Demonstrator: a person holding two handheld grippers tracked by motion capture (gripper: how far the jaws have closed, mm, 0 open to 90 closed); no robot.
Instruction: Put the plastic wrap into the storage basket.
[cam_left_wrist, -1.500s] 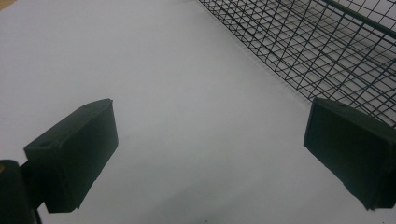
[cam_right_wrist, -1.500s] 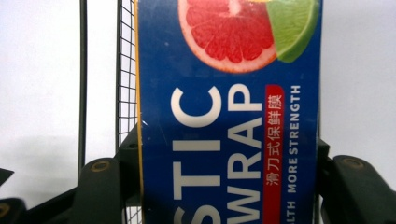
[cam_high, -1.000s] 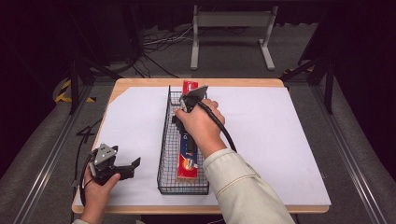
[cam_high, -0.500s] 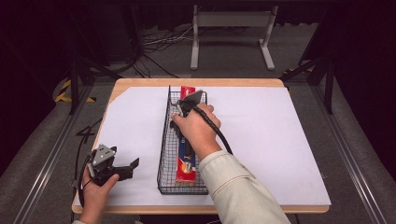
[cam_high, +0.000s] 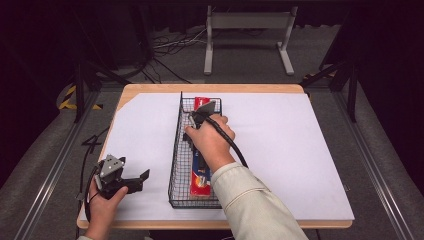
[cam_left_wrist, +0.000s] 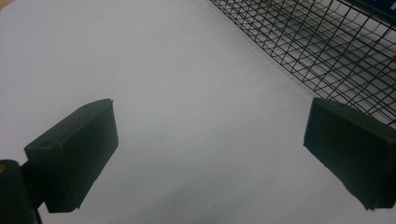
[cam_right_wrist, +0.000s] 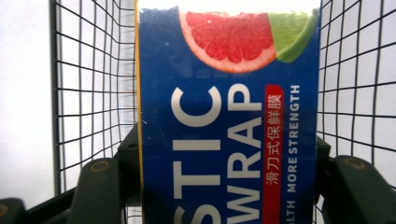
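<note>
A long blue and red plastic wrap box (cam_right_wrist: 229, 116) lies lengthwise in a black wire basket (cam_high: 175, 165) at the middle of the table. My right gripper (cam_right_wrist: 229, 186) is shut on the box, one jaw against each long side. From above, the right hand covers the right gripper (cam_high: 194, 131) over the far half of the box (cam_high: 200, 177). My left gripper (cam_high: 141, 181) rests near the table's front left corner, held in the left hand. The left gripper (cam_left_wrist: 210, 154) is open over bare white paper, with the basket's wall (cam_left_wrist: 327, 51) just beyond it.
White paper (cam_high: 290, 150) covers the wooden tabletop. A black cable (cam_high: 232, 145) trails from the right gripper across the sleeve. Beyond the table's far edge stand a metal frame (cam_high: 247, 30) and floor cables.
The right hand has sunk lower into the basket with the box held in its gripper. The left hand has kept still.
</note>
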